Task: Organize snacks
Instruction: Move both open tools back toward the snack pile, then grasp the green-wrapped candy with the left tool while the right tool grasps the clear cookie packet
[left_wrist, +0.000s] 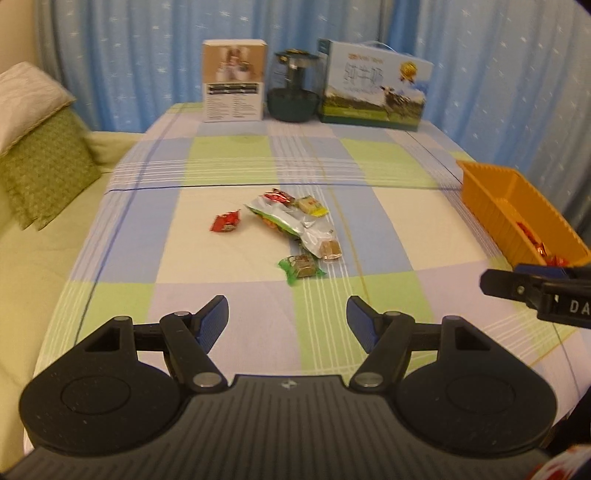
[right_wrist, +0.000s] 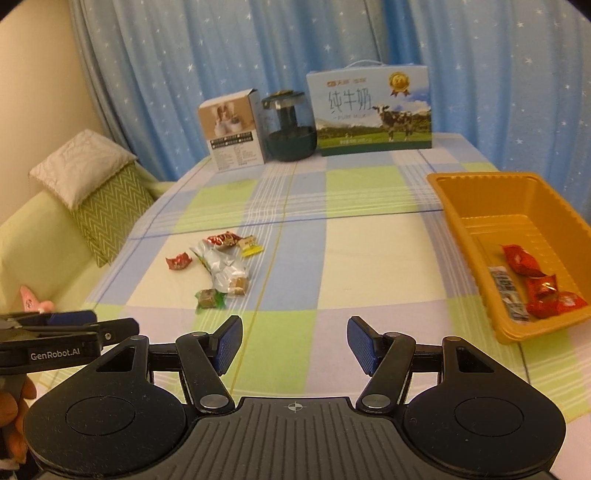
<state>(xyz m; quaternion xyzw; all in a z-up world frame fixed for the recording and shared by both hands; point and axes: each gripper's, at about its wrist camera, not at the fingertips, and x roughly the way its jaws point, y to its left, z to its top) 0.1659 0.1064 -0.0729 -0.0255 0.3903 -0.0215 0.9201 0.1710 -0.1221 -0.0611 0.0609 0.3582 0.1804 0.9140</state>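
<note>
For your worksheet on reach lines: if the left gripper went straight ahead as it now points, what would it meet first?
Probably the green-wrapped snack, which lies nearest ahead of the open left gripper; depth is uncertain, so it might pass above.

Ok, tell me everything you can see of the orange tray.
The orange plastic tray is rectangular and open-topped, with ribbed sloping walls and a flat rim. It sits upright on the checked tablecloth at the table's right side. Inside, near its front end, lie red-wrapped snacks and a narrow printed packet. Neither gripper touches it.
</note>
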